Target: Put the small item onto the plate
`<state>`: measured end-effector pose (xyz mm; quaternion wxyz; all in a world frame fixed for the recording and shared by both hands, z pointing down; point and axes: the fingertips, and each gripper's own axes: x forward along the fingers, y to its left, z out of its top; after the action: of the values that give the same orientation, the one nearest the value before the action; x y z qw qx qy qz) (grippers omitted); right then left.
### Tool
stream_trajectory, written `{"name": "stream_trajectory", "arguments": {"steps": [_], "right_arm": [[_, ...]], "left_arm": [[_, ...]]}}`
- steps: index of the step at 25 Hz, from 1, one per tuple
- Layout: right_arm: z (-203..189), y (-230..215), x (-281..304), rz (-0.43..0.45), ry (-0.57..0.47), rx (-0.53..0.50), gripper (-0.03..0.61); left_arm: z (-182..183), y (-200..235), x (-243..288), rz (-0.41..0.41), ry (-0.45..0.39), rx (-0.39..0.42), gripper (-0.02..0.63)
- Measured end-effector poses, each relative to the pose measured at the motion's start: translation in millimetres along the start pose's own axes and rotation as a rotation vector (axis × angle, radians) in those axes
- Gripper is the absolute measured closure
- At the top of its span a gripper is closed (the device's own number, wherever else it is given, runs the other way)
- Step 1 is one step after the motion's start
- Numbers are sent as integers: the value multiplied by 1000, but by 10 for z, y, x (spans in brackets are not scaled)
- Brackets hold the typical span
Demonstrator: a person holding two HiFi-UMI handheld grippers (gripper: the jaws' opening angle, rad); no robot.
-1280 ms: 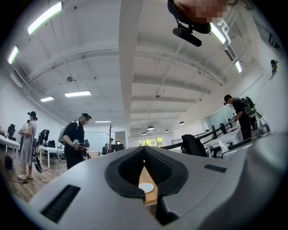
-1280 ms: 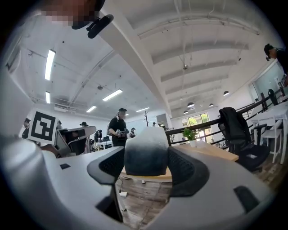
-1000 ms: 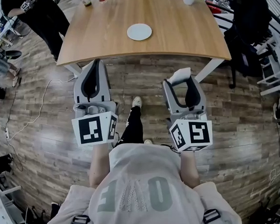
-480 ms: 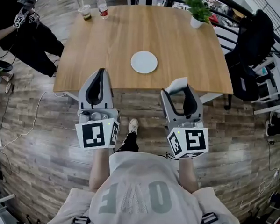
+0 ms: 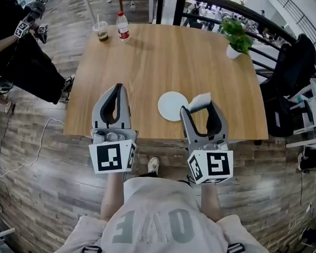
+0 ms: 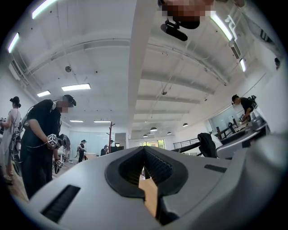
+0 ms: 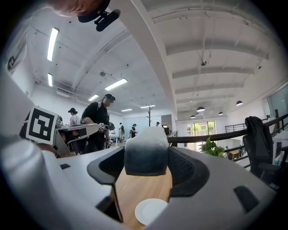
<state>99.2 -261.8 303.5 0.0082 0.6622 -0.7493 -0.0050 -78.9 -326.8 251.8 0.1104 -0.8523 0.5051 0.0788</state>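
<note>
Small item [image 5: 200,100] clamped in right tongs [image 5: 199,106], now beside plate [image 5: 169,106]; left tongs [image 5: 118,88] closed, empty.

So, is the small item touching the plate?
Apart. Right gripper view: the right gripper holds the small item, with bare table between it and the plate.

Bare wood lies all round the round white plate [image 5: 172,105] on the light wooden table [image 5: 166,60]. A plastic cup [image 5: 101,31] and clear red-capped bottle [image 5: 122,27] stand far back left, a small potted green plant [image 5: 236,37] far back right.
</note>
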Motion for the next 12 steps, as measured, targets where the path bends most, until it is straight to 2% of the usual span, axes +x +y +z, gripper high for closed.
{"name": "stream_trajectory", "arguments": {"steps": [5, 12], "right_arm": [[-135, 53, 223, -17, 50, -10, 273], [-36, -117, 291, -55, 24, -7, 273]], "left_arm": [[-355, 142, 224, -5, 42, -37, 604], [-280, -14, 448, -57, 19, -33, 605]]}}
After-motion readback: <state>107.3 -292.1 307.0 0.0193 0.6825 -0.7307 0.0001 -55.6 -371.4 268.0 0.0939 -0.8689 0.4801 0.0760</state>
